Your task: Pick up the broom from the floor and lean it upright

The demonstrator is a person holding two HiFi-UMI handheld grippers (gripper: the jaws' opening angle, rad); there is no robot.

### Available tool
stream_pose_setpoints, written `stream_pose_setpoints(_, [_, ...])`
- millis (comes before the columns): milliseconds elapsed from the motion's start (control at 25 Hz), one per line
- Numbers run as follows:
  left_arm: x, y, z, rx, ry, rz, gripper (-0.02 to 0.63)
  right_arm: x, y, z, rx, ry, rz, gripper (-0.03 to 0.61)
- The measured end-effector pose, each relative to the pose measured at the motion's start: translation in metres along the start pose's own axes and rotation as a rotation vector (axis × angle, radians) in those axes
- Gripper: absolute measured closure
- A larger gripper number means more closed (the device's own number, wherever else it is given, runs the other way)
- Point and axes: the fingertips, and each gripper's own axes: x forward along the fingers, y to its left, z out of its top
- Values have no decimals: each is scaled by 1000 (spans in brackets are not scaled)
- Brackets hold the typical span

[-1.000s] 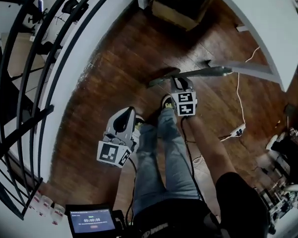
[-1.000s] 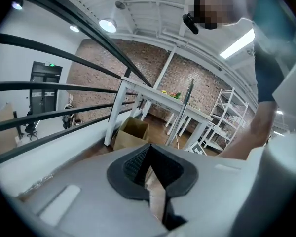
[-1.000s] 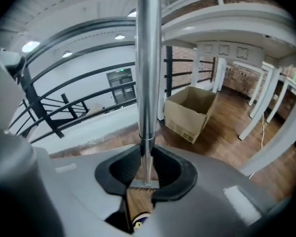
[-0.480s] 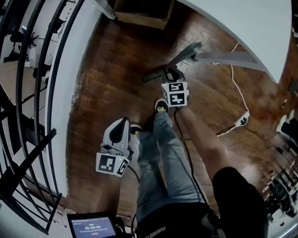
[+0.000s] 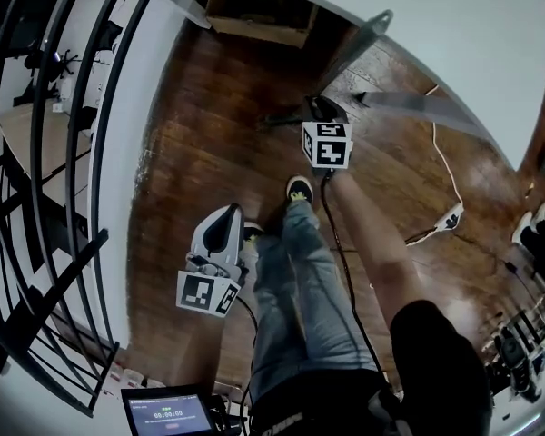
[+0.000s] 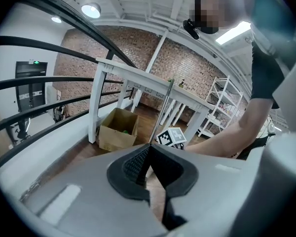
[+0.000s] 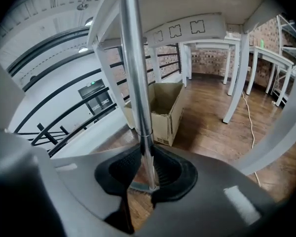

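Note:
The broom has a silver metal handle (image 7: pixel 134 73) and a dark head (image 5: pixel 284 117) that rests on the wooden floor. My right gripper (image 5: pixel 314 109) is shut on the handle low down, just above the head, and the handle rises steeply toward the edge of the white table (image 5: pixel 454 34). In the right gripper view the handle runs up between the jaws of that gripper (image 7: pixel 146 171). My left gripper (image 5: pixel 228 216) hangs lower left beside the person's leg, shut with nothing in it (image 6: pixel 149 150). From the left gripper view the slanted broom handle (image 6: pixel 163 113) shows ahead.
A cardboard box (image 5: pixel 254 12) stands under the table. A black railing (image 5: pixel 73 153) runs along the left. A white cable and power strip (image 5: pixel 445 216) lie on the floor at the right. The person's shoe (image 5: pixel 298 189) stands behind the broom head.
The broom handle has swung from lying low toward the right to standing steeply up against the table edge. The right gripper moved forward with it. The left gripper shifted slightly.

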Motion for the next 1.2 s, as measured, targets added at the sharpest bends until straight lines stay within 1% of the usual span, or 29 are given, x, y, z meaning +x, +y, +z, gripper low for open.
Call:
stream_pose_setpoints(320, [1,1,-2,2,14,5,595,7,-5,5,-10,-27,-20,493])
stream_pose_setpoints(440, [0,3,-4,-1,20,10,595,12,-8,7,-15,-31,-16,491])
stream_pose_setpoints(600, [-3,5,-7,-3,21,17,595,16,-6,11,-72,-29,-2,491])
stream_pose_setpoints(720, [-4,6,-8,-7,19,23,595,21,-4,14,-113,-25,5,469])
stream_pose_setpoints(800, [-5,7,-8,-13,18,25,595,27,-3,18,-157,-21,6,464])
stream_pose_setpoints(920, [-5,10,-10,-18,18,28,595,37,0,31,-225,-22,16,428])
stream_pose_setpoints(1040, [-8,13,-15,-23,24,34,595,44,11,49,-267,-52,43,428])
stream_pose_setpoints(1120, [-13,16,-19,-25,33,37,595,58,26,62,-352,-58,69,431])
stream_pose_setpoints(1200, [-18,19,-20,-26,36,42,595,75,45,75,-481,-22,96,448])
